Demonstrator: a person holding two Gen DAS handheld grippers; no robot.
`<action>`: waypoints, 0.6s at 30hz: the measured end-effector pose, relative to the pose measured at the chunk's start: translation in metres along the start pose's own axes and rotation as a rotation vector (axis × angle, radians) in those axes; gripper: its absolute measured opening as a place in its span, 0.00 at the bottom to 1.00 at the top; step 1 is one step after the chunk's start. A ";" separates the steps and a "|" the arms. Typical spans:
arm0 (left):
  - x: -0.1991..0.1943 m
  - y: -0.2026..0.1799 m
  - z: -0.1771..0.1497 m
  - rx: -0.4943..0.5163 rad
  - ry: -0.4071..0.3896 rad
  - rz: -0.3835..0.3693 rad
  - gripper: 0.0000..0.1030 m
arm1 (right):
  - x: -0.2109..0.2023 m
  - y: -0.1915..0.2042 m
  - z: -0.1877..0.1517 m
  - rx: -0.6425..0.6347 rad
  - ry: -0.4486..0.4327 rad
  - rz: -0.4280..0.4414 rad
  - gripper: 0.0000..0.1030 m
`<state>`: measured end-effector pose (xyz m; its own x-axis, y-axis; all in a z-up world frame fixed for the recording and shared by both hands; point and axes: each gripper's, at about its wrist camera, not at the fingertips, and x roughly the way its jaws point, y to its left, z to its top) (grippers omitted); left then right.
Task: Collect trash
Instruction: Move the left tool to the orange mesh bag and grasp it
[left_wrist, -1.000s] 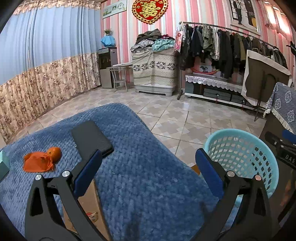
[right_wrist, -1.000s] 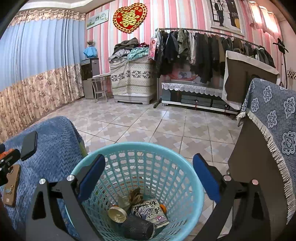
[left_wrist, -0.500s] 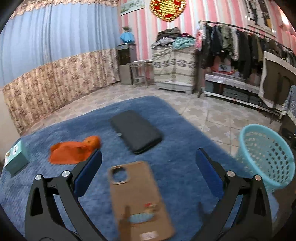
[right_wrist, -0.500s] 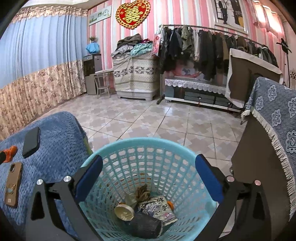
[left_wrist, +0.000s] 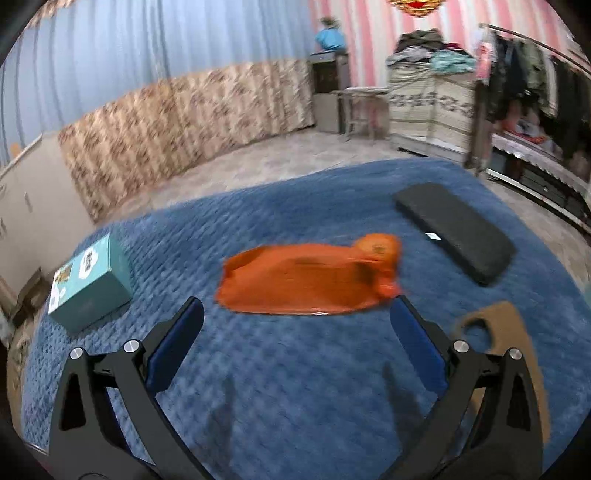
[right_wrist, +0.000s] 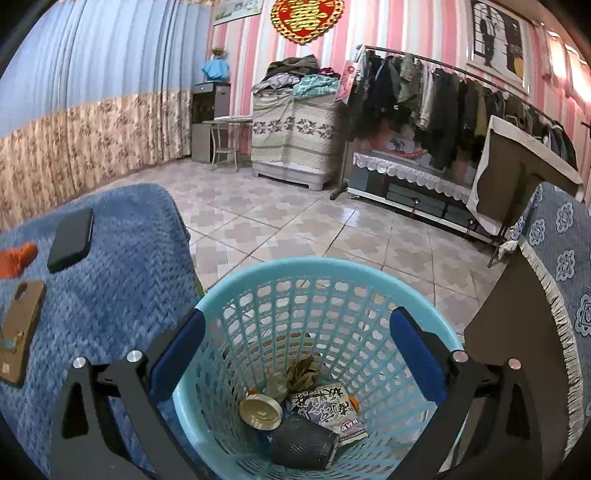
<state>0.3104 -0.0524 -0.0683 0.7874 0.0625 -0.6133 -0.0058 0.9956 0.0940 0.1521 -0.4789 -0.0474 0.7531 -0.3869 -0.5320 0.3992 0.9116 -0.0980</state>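
Note:
An orange plastic bag (left_wrist: 306, 277) lies flat on the blue blanket (left_wrist: 295, 387), just beyond my left gripper (left_wrist: 295, 336), which is open and empty above the blanket. The bag also shows at the left edge of the right wrist view (right_wrist: 14, 260). My right gripper (right_wrist: 295, 354) is open and empty, held over the light blue plastic basket (right_wrist: 317, 273). In the basket lie a dark cup (right_wrist: 303, 441), a round lid (right_wrist: 260, 411), a printed wrapper (right_wrist: 327, 408) and crumpled scraps.
On the blanket are a teal box (left_wrist: 90, 284), a black phone (left_wrist: 454, 230) and a brown phone case (left_wrist: 513, 350). A table with a grey patterned cloth (right_wrist: 561, 295) stands right of the basket. A clothes rack (right_wrist: 443, 96) and tiled floor (right_wrist: 295, 221) lie beyond.
My left gripper has swung left across the blanket, from the basket side to face the orange bag. My right gripper has stayed over the basket, shifting only slightly.

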 end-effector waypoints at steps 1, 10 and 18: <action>0.008 0.007 0.003 -0.019 0.016 -0.003 0.95 | 0.000 0.002 0.000 -0.005 0.003 0.002 0.95; 0.066 -0.003 0.016 0.088 0.167 -0.107 0.95 | 0.006 0.004 -0.005 0.034 0.035 0.031 0.95; 0.068 -0.007 0.015 0.120 0.157 -0.200 0.61 | 0.011 0.023 -0.013 -0.011 0.059 0.031 0.95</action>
<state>0.3737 -0.0562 -0.0987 0.6603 -0.1151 -0.7421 0.2209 0.9742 0.0454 0.1629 -0.4603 -0.0671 0.7329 -0.3500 -0.5833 0.3701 0.9246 -0.0899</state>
